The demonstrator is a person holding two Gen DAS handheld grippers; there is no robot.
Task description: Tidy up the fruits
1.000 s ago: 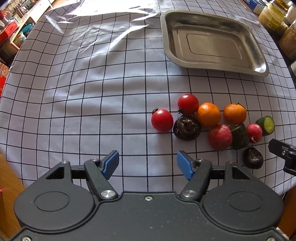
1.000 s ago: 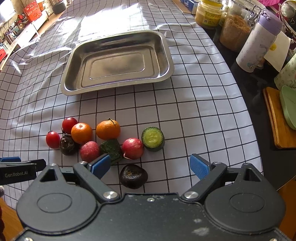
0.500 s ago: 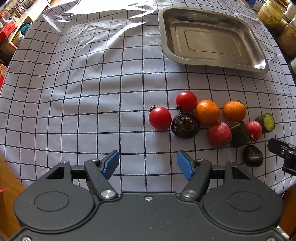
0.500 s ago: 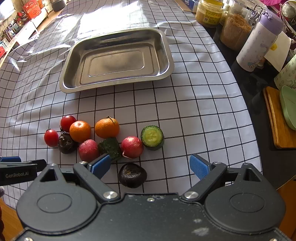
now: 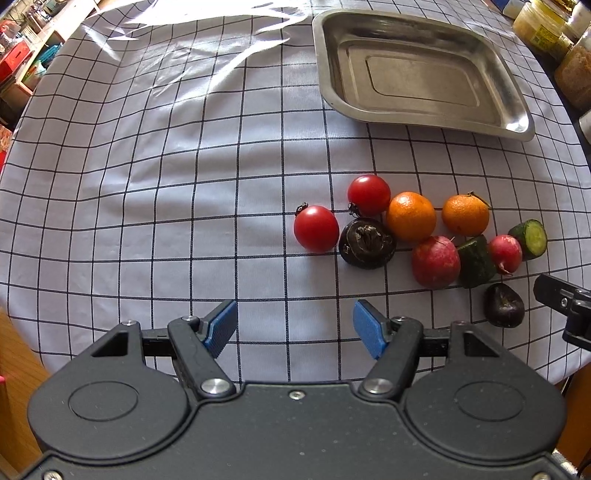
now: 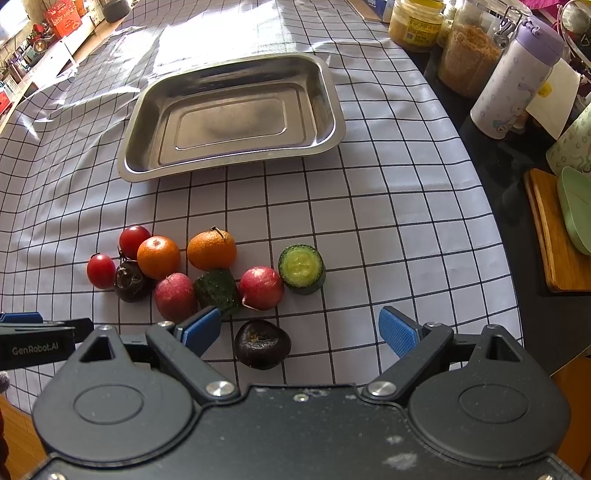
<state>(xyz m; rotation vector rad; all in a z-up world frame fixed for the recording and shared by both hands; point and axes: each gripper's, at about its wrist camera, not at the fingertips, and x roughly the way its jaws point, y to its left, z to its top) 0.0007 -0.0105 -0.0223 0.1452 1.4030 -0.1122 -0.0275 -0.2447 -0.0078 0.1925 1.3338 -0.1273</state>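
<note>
A cluster of produce lies on the checked tablecloth: two red tomatoes [image 5: 316, 228] [image 5: 369, 194], two oranges [image 5: 410, 216] [image 5: 465, 215], two dark fruits [image 5: 366, 242] [image 6: 261, 343], two pink-red radishes [image 5: 436, 261] [image 6: 261, 288] and two cucumber pieces [image 6: 301, 269] [image 6: 217, 289]. Farther back stands an empty steel tray [image 6: 321, 81]. My left gripper [image 5: 294, 328] is open, near the table's front edge, short of the nearest tomato. My right gripper [image 6: 300, 330] is open, with the near dark fruit just inside its left finger.
Jars [image 6: 415, 22] [image 6: 469, 55], a lilac bottle [image 6: 515, 77], a wooden board [image 6: 554, 236] and a green dish [image 6: 576, 210] crowd the counter right of the table. The cloth left of the fruit is bare. The table edge runs just below both grippers.
Both views have shifted slightly; the fruit and tray sit a little differently in frame. Both grippers remain open and nothing was picked up.
</note>
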